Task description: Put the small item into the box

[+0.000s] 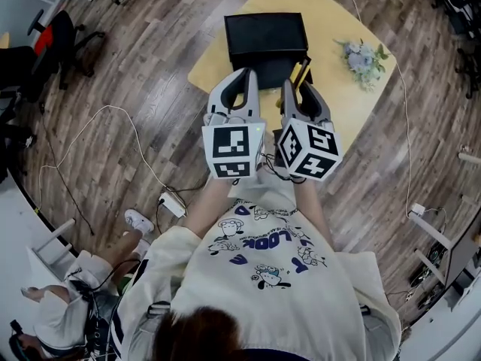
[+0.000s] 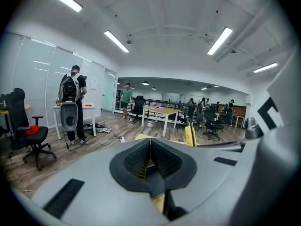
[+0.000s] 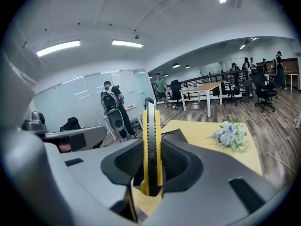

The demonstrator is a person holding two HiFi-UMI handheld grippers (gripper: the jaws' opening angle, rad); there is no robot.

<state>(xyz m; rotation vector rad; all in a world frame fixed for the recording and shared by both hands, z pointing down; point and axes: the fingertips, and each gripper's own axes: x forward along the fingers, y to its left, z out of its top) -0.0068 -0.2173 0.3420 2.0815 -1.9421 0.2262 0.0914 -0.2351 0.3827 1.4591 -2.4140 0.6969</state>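
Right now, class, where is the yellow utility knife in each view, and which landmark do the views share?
Head view: yellow utility knife upper centre, held in the right tool.
Left gripper view: right of centre, upright.
Right gripper view: centre, upright between the jaws.
Shared landmark: the yellow table.

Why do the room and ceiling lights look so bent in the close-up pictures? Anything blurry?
Left gripper view: a wide-angle lens bows the ceiling lights and blackens the corners; the left tongs read clearly. Right gripper view: same bowing, yellow item in the right tongs sharp. Head view: even light, no glare.
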